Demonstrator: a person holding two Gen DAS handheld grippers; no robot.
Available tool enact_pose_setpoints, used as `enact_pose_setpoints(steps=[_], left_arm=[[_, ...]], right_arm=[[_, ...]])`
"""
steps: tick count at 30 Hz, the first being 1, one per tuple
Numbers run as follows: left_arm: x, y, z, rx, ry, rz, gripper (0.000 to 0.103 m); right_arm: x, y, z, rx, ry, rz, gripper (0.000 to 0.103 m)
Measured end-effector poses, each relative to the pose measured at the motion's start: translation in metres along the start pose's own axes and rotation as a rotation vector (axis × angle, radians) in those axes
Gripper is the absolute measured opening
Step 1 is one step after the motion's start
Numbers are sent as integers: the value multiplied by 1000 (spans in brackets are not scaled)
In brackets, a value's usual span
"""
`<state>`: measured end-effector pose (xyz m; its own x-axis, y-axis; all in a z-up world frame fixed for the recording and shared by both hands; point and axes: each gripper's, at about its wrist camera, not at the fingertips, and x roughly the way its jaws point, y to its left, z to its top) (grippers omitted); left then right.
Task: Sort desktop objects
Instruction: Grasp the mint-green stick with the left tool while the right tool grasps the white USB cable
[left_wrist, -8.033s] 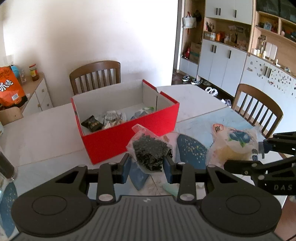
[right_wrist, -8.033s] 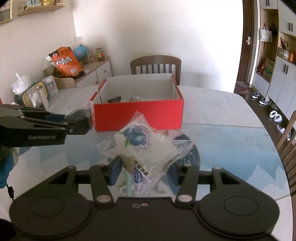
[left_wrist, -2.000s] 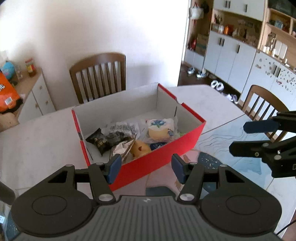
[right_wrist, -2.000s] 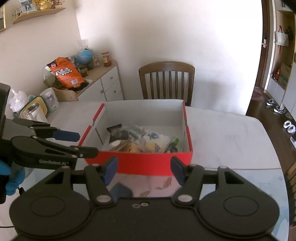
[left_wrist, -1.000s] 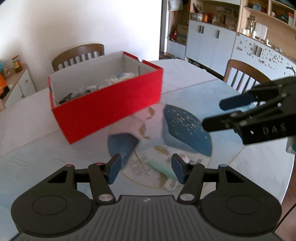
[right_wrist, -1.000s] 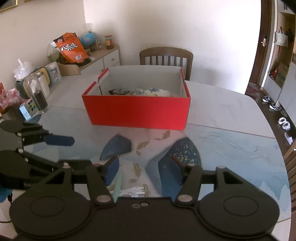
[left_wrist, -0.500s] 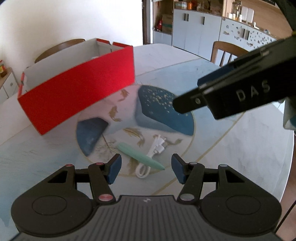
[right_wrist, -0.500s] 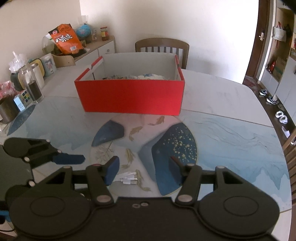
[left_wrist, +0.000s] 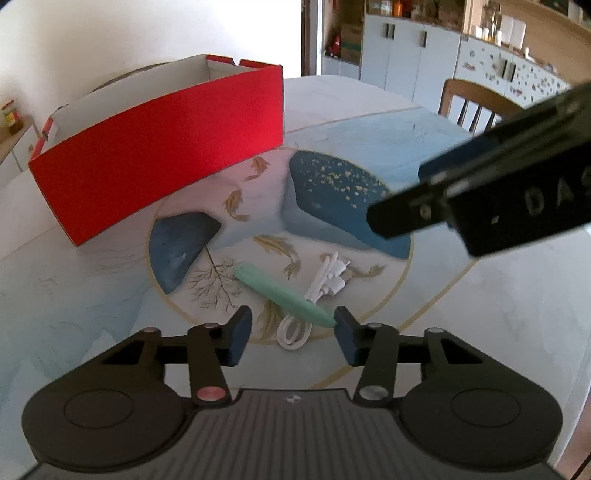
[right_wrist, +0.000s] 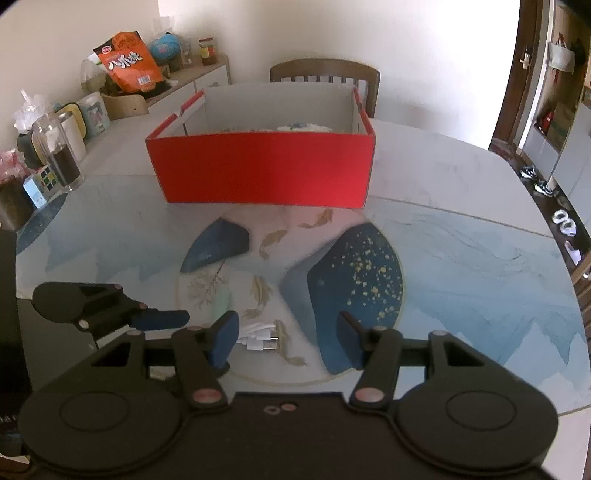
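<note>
A mint green pen-shaped object (left_wrist: 282, 293) and a coiled white cable (left_wrist: 317, 295) lie on the painted round table (left_wrist: 480, 295), just ahead of my open, empty left gripper (left_wrist: 291, 338). The cable (right_wrist: 260, 338) also shows in the right wrist view, between the fingers of my open, empty right gripper (right_wrist: 282, 341); the green object (right_wrist: 221, 304) shows there as a blur. The red box (left_wrist: 155, 155) stands farther back; in the right wrist view (right_wrist: 262, 171) the tops of packets show inside it. The right gripper's fingers (left_wrist: 480, 195) hang above the table to the right.
A wooden chair (right_wrist: 325, 79) stands behind the box, another (left_wrist: 476, 105) at the right. Jars and a glass bottle (right_wrist: 59, 151) stand at the table's left edge. A sideboard (right_wrist: 184, 81) with an orange bag (right_wrist: 127, 61) is behind them.
Both grippers, earlier shut on snack bags, now are open and empty; the bags lie in the box. In the last second both drew back and lowered toward the green object and cable.
</note>
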<state>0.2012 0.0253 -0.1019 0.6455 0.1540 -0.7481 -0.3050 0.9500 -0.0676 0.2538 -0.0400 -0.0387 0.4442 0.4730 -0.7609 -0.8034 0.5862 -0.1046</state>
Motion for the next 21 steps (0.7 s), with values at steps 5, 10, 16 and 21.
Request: enact_pose_setpoints(steps=[5,10,16,21], left_arm=[[-1,7,1,-21,1,-8,33],[-5,23,0,-68,-15,-2,17],[-1,42,-2,-88,2,22,15],[-1,48,-2,-92,-17,3,16]], right_arm=[[3,0,-1,4,13,-1,57],[9,2,-3,10,26,5,56],[22,8,-9,3,59,20,56],[32,15,-12,-7,79,32,57]])
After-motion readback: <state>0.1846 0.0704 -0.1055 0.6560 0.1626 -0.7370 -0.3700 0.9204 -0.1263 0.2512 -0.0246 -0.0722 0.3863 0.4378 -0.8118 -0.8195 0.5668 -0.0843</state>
